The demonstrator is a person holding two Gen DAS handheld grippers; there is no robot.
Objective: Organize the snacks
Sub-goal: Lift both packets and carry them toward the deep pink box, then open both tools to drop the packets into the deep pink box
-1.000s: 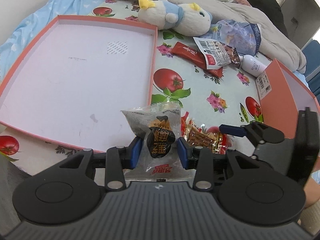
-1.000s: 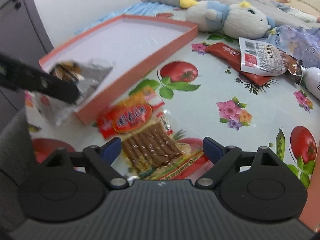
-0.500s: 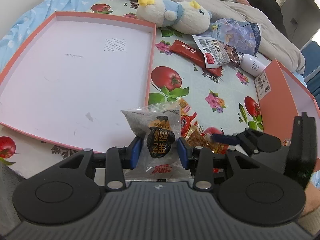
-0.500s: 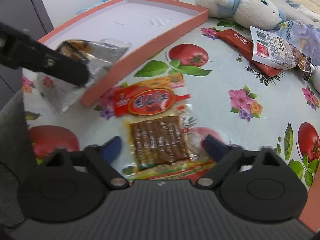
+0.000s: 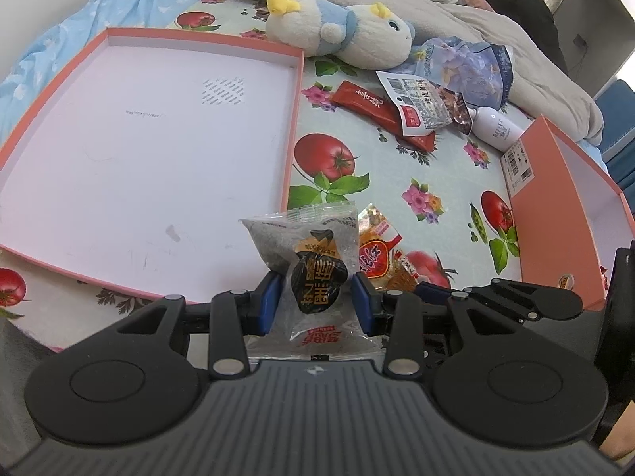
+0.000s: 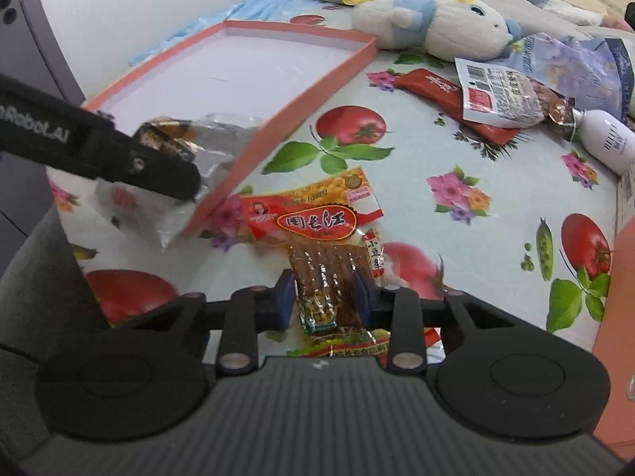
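Surface: fruit-print cloth (image 5: 381, 182) over a bed; plush toy (image 5: 341, 31) and grey blanket at the far edge.
Tray: shallow pink tray (image 5: 295, 127), bare inside, ahead and left of both grippers.
Left gripper (image 5: 313, 303): clamped on a clear snack pouch (image 5: 309, 254), held above the tray's near right corner.
Right gripper (image 6: 324, 297): jaws have just been closing; pads now press the sides of the orange tofu-strip pack (image 6: 317, 234).
Pack axis: runs straight away from the right gripper; printed header at the far end, just beside the tray wall.
Nearer hand to tray: left.
Remaining snacks: red bar (image 6: 448, 99) and labelled packet (image 6: 500, 95), well apart, far right.
Hidden: pack's near end lies under the gripper body; whether it has left the cloth cannot be told.
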